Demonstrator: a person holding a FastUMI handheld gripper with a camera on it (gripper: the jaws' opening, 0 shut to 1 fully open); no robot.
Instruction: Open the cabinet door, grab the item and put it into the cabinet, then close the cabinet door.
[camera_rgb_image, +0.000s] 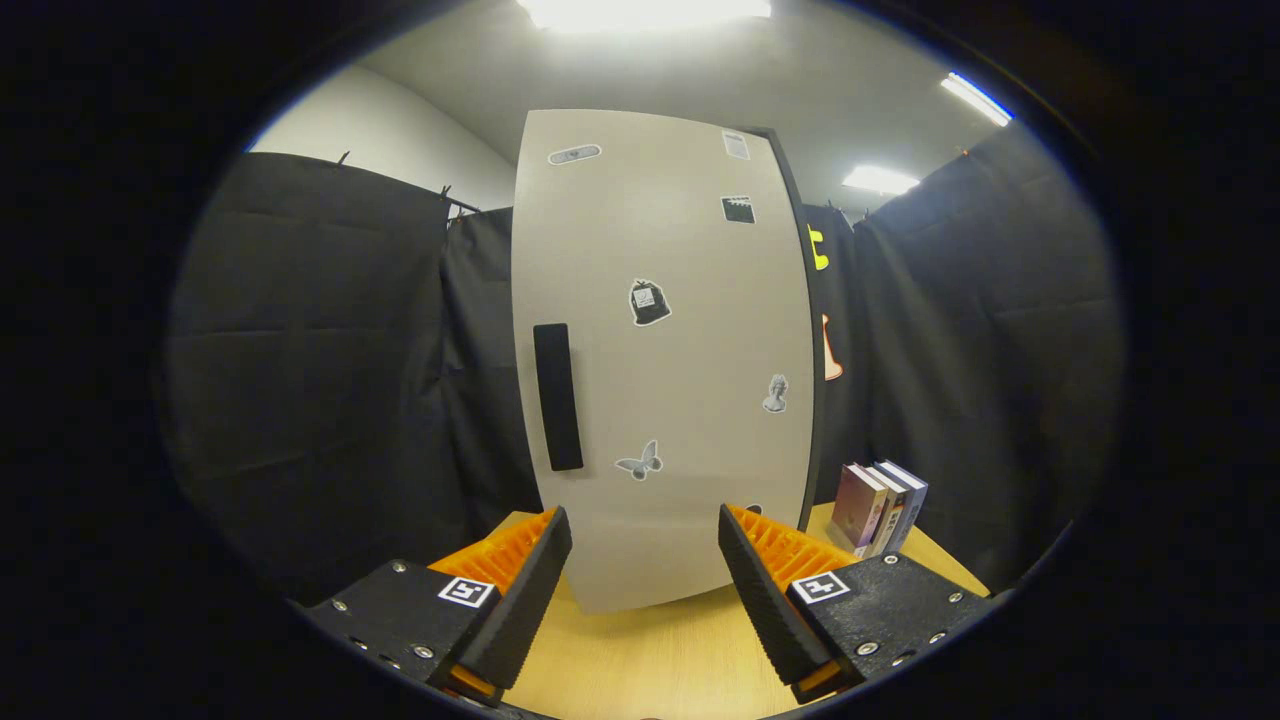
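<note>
While closed, cabinet door (665, 360) beyond spread hand-held gripper (645, 530).

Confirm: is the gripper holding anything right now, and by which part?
Nothing is held. The gripper is open, its fingers apart with only the pale wooden table between them, just short of the closed beige cabinet door.

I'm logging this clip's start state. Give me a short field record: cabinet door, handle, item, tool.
cabinet door: shut, beige, with stickers
handle: dark vertical bar near the door's left edge
item: boxes standing on the wooden table, right of the cabinet
tool: open, holding nothing, fingers just short of the door's lower part
</note>
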